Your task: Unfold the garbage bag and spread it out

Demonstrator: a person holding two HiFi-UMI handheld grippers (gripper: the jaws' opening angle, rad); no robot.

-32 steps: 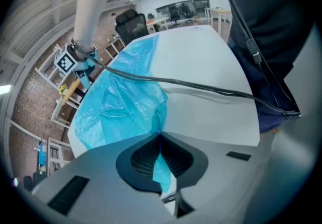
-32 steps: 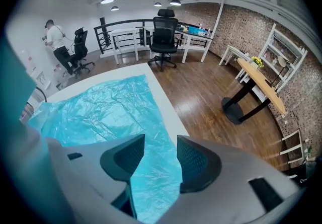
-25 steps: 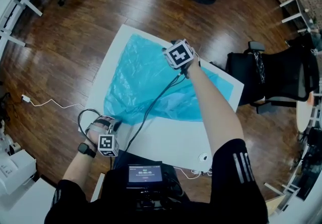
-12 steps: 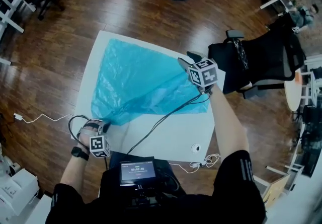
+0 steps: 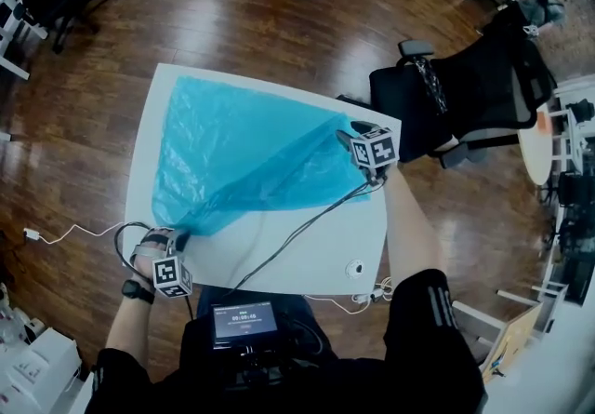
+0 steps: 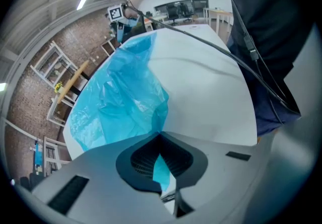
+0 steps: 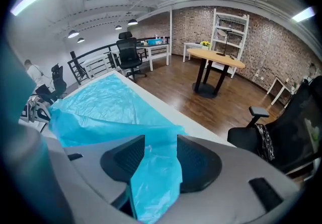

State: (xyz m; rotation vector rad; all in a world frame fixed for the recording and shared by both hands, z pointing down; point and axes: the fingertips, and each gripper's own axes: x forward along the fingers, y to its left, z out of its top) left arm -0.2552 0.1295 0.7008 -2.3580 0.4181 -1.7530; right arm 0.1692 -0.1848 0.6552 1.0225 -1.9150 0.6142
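Garbage bag (image 5: 242,152) flat on table (image 5: 325,254) — left gripper (image 6: 160,136) pinches one corner, right gripper (image 7: 161,141) clamps bunched edge.

The left claw (image 5: 178,239) and right claw (image 5: 344,135) are grey with dark ribbed pads (image 7: 123,160); each bears a white cube (image 5: 376,147) of black square markers; black cables (image 5: 297,233) trail from them; dark sleeve (image 5: 423,310), white-striped; black wristband (image 5: 138,291).

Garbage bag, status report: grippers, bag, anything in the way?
Left gripper and right gripper both shut on the garbage bag, opposite ends. Bag partly spread on white table. Black cable trails beside it.
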